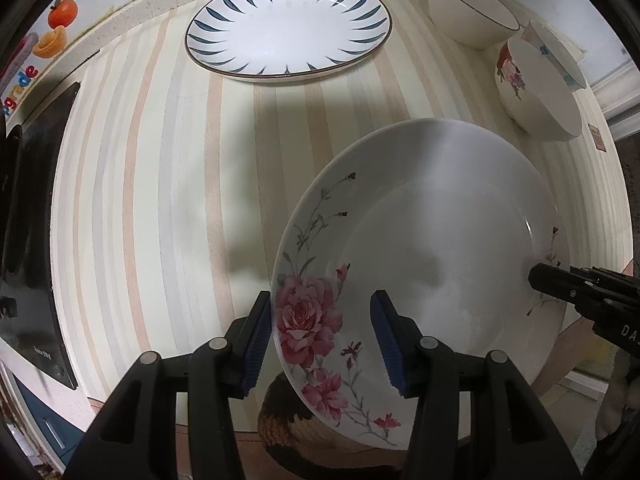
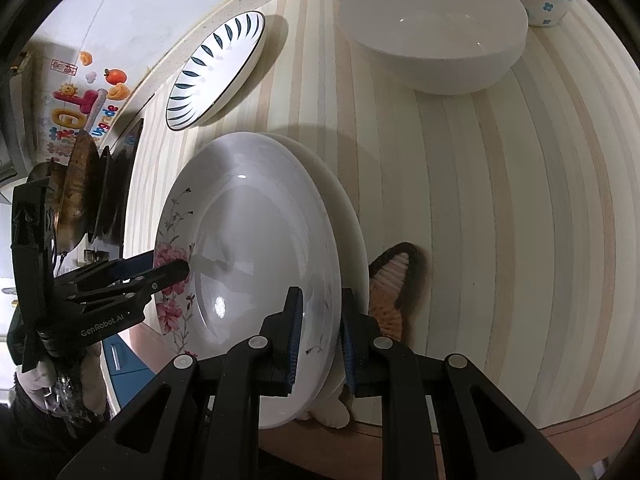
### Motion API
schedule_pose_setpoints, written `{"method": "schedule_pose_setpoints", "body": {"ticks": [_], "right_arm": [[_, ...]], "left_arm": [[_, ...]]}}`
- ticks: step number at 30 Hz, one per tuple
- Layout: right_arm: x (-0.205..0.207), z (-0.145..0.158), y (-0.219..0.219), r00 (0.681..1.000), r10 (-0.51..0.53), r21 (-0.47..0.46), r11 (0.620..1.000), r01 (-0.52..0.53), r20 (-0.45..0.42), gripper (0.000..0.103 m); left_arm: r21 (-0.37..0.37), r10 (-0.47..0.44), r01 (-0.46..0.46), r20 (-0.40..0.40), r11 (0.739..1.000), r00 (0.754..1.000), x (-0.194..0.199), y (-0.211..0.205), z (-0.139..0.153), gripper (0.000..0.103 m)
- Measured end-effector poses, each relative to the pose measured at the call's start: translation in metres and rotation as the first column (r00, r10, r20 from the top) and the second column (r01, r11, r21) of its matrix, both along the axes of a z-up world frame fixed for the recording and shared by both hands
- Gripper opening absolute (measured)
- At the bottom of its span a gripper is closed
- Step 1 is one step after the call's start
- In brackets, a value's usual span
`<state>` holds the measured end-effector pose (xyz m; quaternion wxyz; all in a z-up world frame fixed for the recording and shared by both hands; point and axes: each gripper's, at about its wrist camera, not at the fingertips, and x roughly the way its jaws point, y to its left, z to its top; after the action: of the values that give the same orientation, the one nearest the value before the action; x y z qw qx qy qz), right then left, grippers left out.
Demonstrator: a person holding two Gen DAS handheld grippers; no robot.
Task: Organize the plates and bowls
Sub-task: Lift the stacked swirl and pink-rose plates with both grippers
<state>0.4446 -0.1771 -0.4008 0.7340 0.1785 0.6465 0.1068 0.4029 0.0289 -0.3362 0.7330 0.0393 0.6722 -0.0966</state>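
A white plate with pink roses (image 1: 420,232) is held above the striped counter. My left gripper (image 1: 322,340) has its jaws wide, one finger on each side of the plate's left rim. My right gripper (image 2: 318,336) is shut on the plate's right rim (image 2: 316,320); a second white plate (image 2: 352,220) seems to lie under the floral one (image 2: 256,248). A blue-leaf plate (image 1: 288,26) lies at the back. Three bowls stand back right: a plain white one (image 1: 468,8), a floral one (image 1: 536,88) and a blue-flower one (image 1: 560,56).
A black induction hob (image 1: 36,208) with a pan (image 2: 78,184) stands at the left. The wall behind carries fruit stickers (image 1: 60,16). The counter's front edge (image 2: 580,420) is close below the grippers. A furry slipper (image 2: 396,276) shows below the plates.
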Motion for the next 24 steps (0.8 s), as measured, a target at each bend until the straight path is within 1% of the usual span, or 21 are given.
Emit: {"method": "schedule_pose_setpoints", "body": {"ticks": [8,15,18,24], "right_arm": [[0.002,0.0,0.001,1.0,-0.008,-0.022,1.0,0.008,-0.024,0.02],[0.003,-0.001,0.005,0.998,-0.015,-0.041,0.999,0.013,-0.067,0.022],[0.004,0.001,0.003,0.996,-0.03,-0.041,0.999,0.026,-0.09,0.022],[0.004,0.01,0.0,0.994,-0.032,-0.049,0.998,0.028,-0.1,0.022]], "left_arm": [[0.017,-0.009,0.009,-0.001,1.0,1.0,-0.005,-0.004,-0.006,0.047],[0.021,-0.005,0.005,-0.021,1.0,1.0,0.004,-0.003,-0.007,0.047],[0.016,0.0,0.001,-0.03,1.0,1.0,0.003,-0.001,-0.011,0.047],[0.006,-0.003,0.003,-0.032,1.0,0.999,0.003,0.006,-0.011,0.047]]}}
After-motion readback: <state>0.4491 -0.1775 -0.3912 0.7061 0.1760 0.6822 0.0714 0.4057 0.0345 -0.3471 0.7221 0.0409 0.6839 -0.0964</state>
